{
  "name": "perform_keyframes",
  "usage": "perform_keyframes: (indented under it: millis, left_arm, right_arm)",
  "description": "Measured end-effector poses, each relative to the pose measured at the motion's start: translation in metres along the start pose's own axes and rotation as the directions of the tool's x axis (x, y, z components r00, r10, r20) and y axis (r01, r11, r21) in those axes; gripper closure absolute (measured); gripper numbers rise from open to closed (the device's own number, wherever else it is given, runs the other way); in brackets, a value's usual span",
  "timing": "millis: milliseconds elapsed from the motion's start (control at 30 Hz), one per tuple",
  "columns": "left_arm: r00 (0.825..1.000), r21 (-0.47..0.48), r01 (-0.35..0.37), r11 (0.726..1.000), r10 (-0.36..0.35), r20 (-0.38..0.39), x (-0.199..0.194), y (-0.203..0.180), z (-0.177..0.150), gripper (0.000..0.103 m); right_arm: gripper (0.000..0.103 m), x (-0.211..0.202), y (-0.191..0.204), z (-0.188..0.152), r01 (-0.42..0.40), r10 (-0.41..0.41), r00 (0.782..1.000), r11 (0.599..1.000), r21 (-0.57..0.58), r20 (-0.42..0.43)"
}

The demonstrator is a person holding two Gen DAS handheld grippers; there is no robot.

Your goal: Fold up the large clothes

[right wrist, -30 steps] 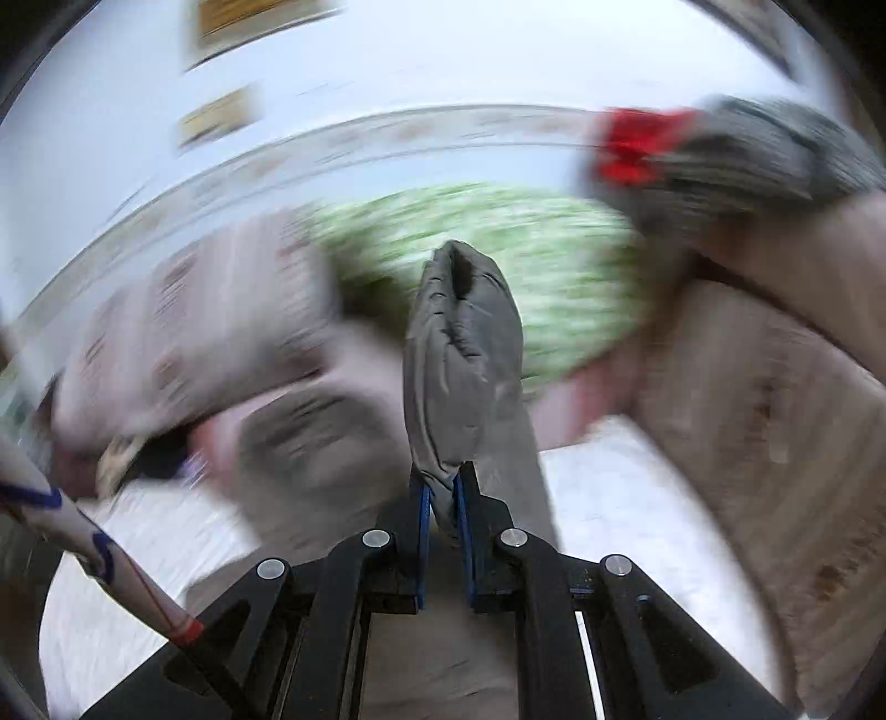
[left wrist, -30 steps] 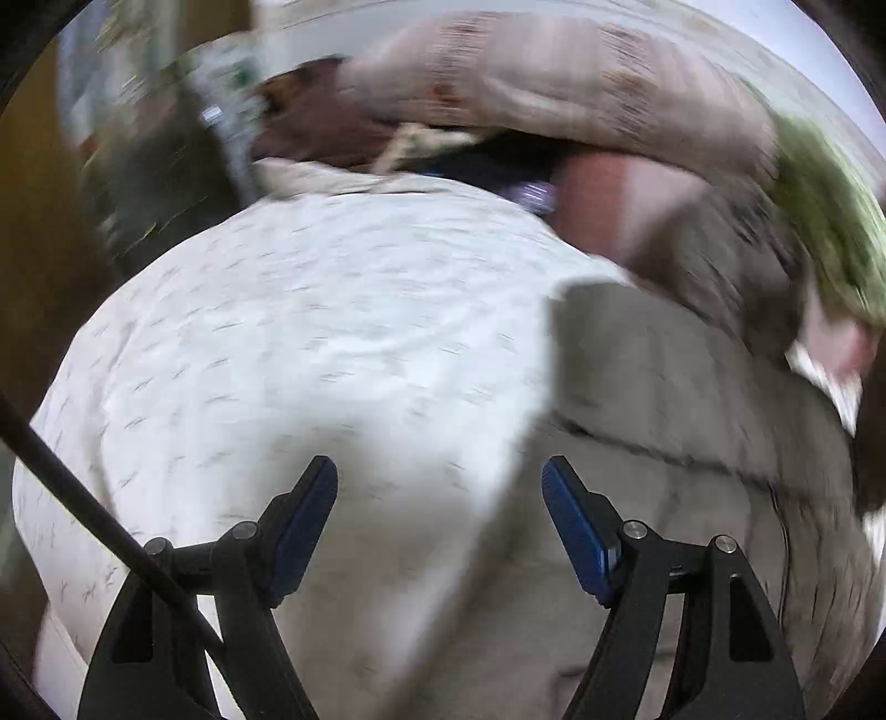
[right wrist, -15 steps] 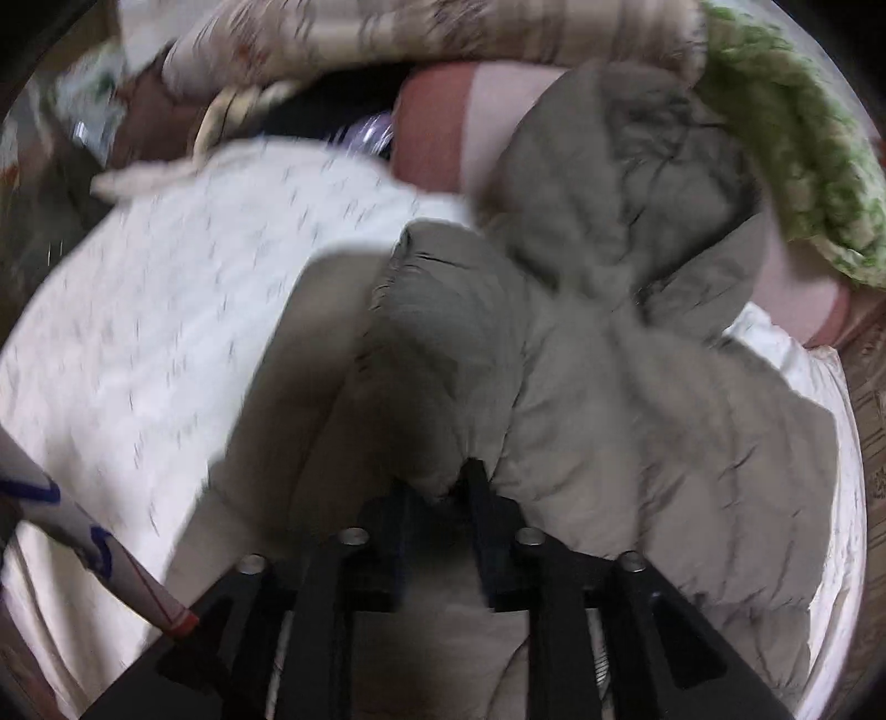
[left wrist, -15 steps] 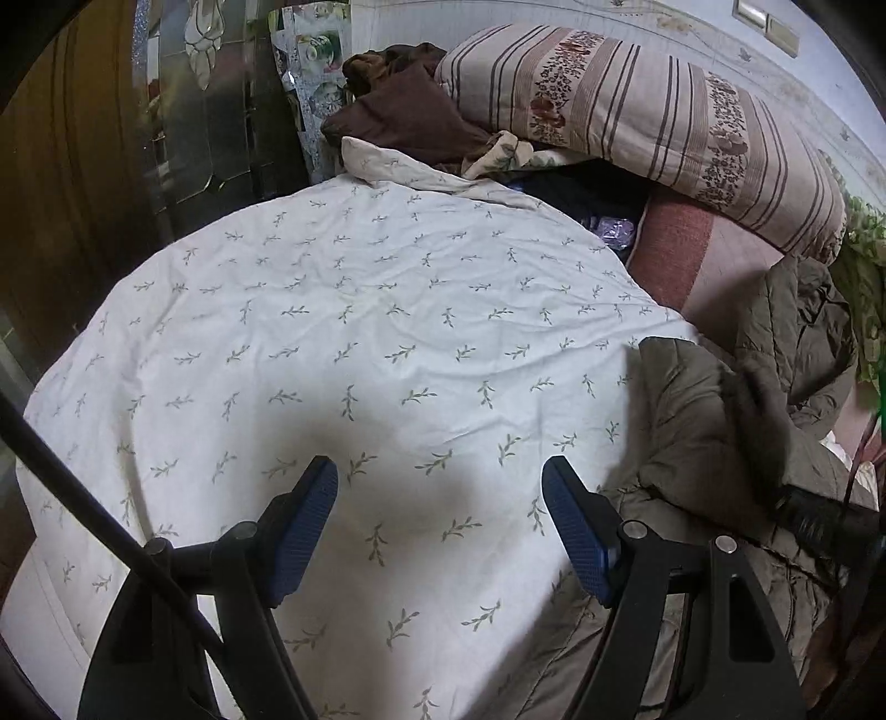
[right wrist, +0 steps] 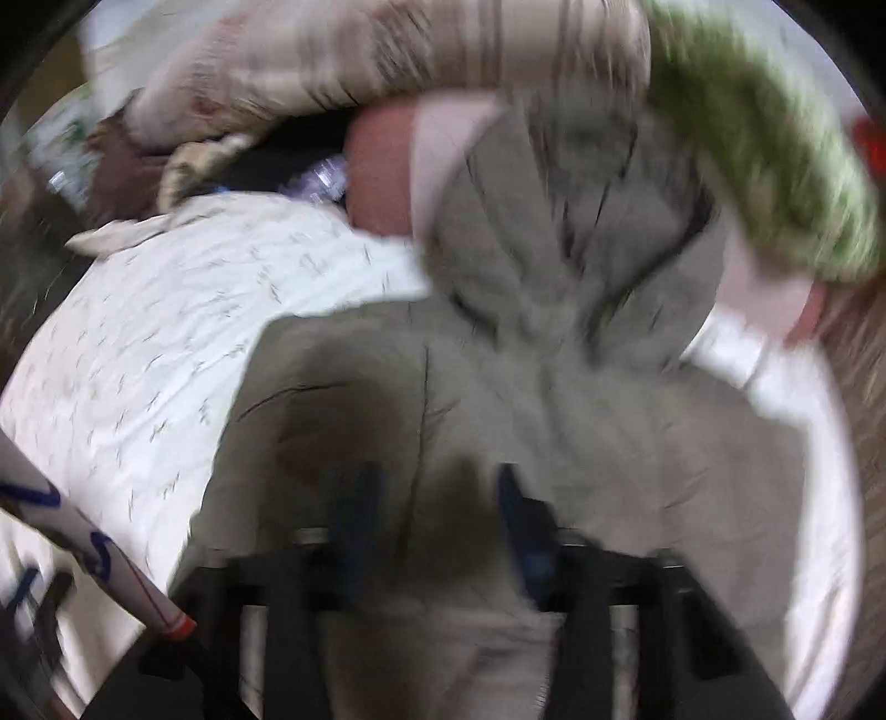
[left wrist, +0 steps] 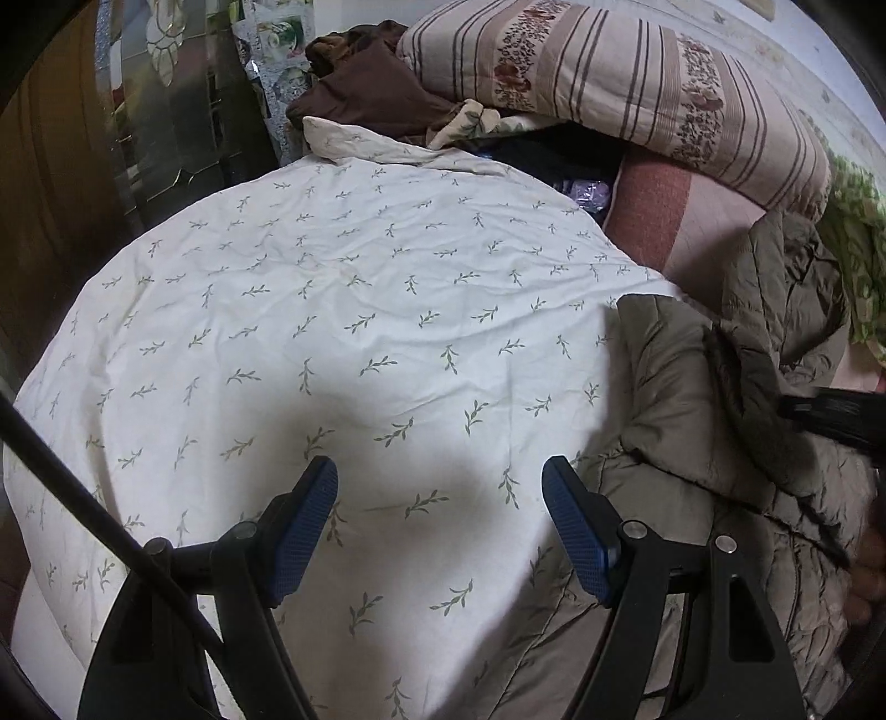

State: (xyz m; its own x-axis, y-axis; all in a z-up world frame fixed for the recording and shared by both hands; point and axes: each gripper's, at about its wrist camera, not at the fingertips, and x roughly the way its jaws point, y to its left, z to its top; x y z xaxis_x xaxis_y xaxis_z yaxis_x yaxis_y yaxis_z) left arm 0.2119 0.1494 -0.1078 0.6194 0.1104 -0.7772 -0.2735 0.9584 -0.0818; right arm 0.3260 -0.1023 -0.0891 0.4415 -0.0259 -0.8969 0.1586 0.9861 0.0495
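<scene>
No legible text, brand or number in either view. Blue marks on the white rod (right wrist: 94,545) at near left in the right wrist view are too blurred to read. Printed packaging (left wrist: 279,39) at far left in the left wrist view is too small to read.

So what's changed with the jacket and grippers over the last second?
The right gripper swung the olive jacket down onto the bedsheet and opened, letting the fabric go. The left gripper stayed open over the sheet, holding nothing.
</scene>
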Motion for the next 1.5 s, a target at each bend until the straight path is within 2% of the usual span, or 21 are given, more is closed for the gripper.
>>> perform_keyframes:
  millis: [67,133,233,300,333,367,433,500,567,667,767,900,1033,1100,1133,1200,1267,1367,1500]
  left_arm:
    - [1.000,0.007,-0.001,1.000,0.001,0.005,0.001,-0.002,0.001,0.028]
    - [1.000,0.016,0.007,1.000,-0.007,0.007,0.000,-0.005,0.002,0.028]
    - [1.000,0.038,0.018,0.999,-0.018,0.013,-0.001,-0.013,0.003,0.028]
    - [1.000,0.054,0.027,0.998,-0.027,0.001,0.000,-0.018,0.000,0.028]
    - [0.999,0.062,0.035,0.997,-0.034,-0.008,0.001,-0.020,-0.002,0.028]
    - [0.999,0.066,0.044,0.997,-0.043,-0.016,0.001,-0.021,-0.003,0.028]
    - [0.997,0.070,0.075,0.995,-0.073,-0.034,0.002,-0.025,-0.006,0.028]
    - [0.996,0.080,0.077,0.994,-0.074,-0.044,0.003,-0.030,-0.011,0.028]
    - [0.996,0.101,0.069,0.992,-0.063,-0.059,0.006,-0.036,-0.015,0.028]
    - [0.995,0.147,0.040,0.988,-0.026,-0.096,0.014,-0.048,-0.025,0.027]
    - [0.994,0.166,0.030,0.986,-0.011,-0.113,0.017,-0.052,-0.033,0.027]
    - [0.995,0.144,0.075,0.987,-0.065,-0.076,0.004,-0.053,-0.032,0.028]
    - [0.993,0.134,0.113,0.984,-0.108,-0.044,-0.008,-0.056,-0.030,0.028]
    - [0.989,0.126,0.148,0.981,-0.143,-0.048,-0.012,-0.057,-0.029,0.028]
    - [0.987,0.122,0.160,0.979,-0.156,-0.047,-0.013,-0.058,-0.029,0.028]
    - [0.984,0.113,0.174,0.978,-0.170,-0.043,-0.013,-0.057,-0.027,0.028]
    - [0.982,0.106,0.186,0.977,-0.182,-0.047,-0.011,-0.056,-0.024,0.027]
    - [0.974,0.095,0.222,0.970,-0.218,-0.060,-0.004,-0.055,-0.021,0.028]
    - [0.975,0.101,0.219,0.970,-0.214,-0.061,0.008,-0.058,-0.019,0.028]
  right_arm:
    - [0.069,0.032,0.003,0.000,-0.050,0.054,0.997,0.996,0.075,-0.055]
    - [0.069,0.051,0.011,-0.005,-0.039,0.045,0.997,0.996,0.085,-0.069]
    - [0.069,0.053,0.017,-0.005,-0.017,0.021,0.998,0.998,0.066,-0.067]
    - [0.069,0.039,0.014,-0.002,-0.042,0.046,0.996,0.997,0.058,-0.071]
    - [0.067,0.025,0.007,0.000,-0.077,0.081,0.995,0.995,0.064,-0.058]
    - [0.061,0.013,0.000,0.000,-0.090,0.093,0.995,0.994,0.063,-0.039]
    - [0.047,-0.013,-0.023,-0.007,-0.036,0.036,0.999,0.998,0.052,0.016]
    - [0.046,-0.017,-0.053,-0.020,0.019,-0.020,1.000,0.996,0.086,0.009]
    - [0.046,-0.007,-0.090,-0.037,0.079,-0.071,0.996,0.983,0.169,-0.052]
    - [0.046,0.013,-0.130,-0.062,0.076,-0.038,0.989,0.958,0.275,-0.143]
    - [0.046,0.003,-0.135,-0.064,0.094,-0.055,0.988,0.955,0.281,-0.144]
    - [0.045,-0.042,-0.124,-0.035,0.083,-0.075,0.996,0.969,0.234,-0.043]
    - [0.043,-0.081,-0.117,0.017,0.045,-0.059,0.997,0.973,0.227,0.055]
    - [0.039,-0.084,-0.114,0.045,-0.001,-0.023,0.996,0.966,0.260,0.088]
    - [0.035,-0.085,-0.114,0.064,-0.063,0.029,0.993,0.952,0.300,0.116]
    - [0.028,-0.083,-0.107,0.089,-0.123,0.074,0.985,0.933,0.337,0.154]
    - [0.019,-0.072,-0.096,0.121,-0.126,0.064,0.980,0.932,0.340,0.189]
    - [0.019,-0.044,-0.081,0.161,-0.085,0.017,0.980,0.936,0.342,0.197]
    - [0.019,0.000,-0.076,0.211,-0.080,0.003,0.979,0.926,0.369,0.203]
